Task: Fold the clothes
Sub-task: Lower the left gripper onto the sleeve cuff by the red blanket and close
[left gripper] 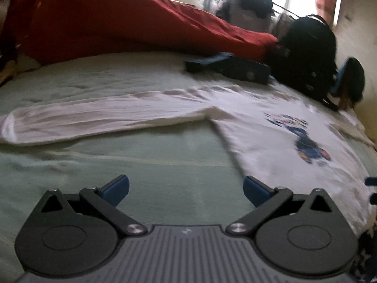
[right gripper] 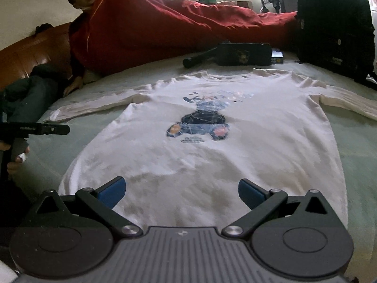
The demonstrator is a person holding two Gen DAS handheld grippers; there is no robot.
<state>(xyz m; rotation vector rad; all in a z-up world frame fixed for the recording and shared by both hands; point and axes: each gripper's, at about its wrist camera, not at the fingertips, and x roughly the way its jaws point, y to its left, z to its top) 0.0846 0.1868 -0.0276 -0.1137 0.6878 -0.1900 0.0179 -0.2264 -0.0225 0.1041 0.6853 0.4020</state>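
Observation:
A white long-sleeved shirt [right gripper: 212, 146] with a blue bear print [right gripper: 200, 122] lies flat and face up on the pale green bed sheet [right gripper: 358, 146], both sleeves spread outward. My right gripper [right gripper: 181, 192] hovers open over the shirt's hem with nothing between its blue pads. In the left wrist view the same shirt [left gripper: 278, 141] lies to the right, its long sleeve [left gripper: 94, 120] stretching left across the sheet. There my left gripper [left gripper: 186, 189] stands open above bare sheet, just left of the shirt's side edge. The left gripper's black body [right gripper: 40, 129] shows at the right view's left edge.
A person under a red blanket [right gripper: 165, 28] lies along the far side of the bed. A black backpack [right gripper: 334, 28] stands at the far right, with a dark flat case [right gripper: 242, 55] and a black stick [right gripper: 200, 59] beyond the collar. A wooden headboard [right gripper: 28, 59] is at the left.

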